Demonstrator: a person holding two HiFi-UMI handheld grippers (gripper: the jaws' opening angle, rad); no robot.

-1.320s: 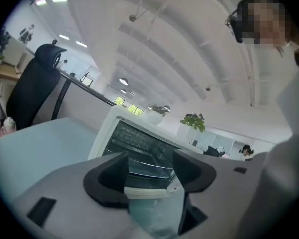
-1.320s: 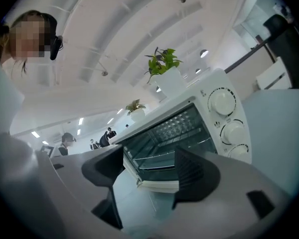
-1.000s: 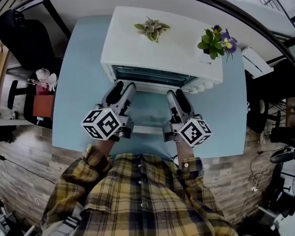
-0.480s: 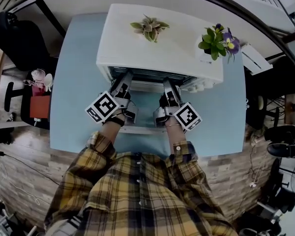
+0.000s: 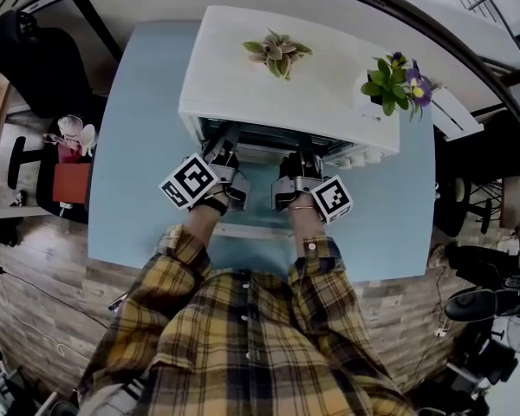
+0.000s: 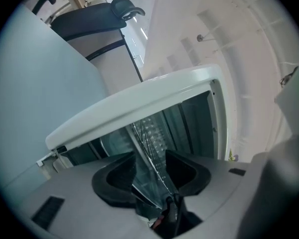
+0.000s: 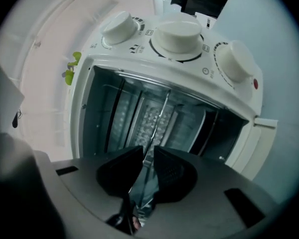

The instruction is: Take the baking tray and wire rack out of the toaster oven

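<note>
Rack [image 6: 147, 131] edge at oven [image 5: 286, 94] mouth lies between closing jaws: left gripper [image 6: 149, 157] half-open, right gripper [image 7: 148, 152] nearly pinching (possibly tray [image 7: 159, 118]); paired for level pull.

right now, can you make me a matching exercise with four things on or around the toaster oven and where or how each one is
Things:
1. succulent
2. purple-flowered plant
3. knobs
4. oven door

Places or states:
a. folded down, open
b. on the toaster oven top, at its right end
c. on the oven's front, beside the opening
d. on the oven's top, near the middle

Pairs: 1-d, 2-b, 3-c, 4-a
</note>
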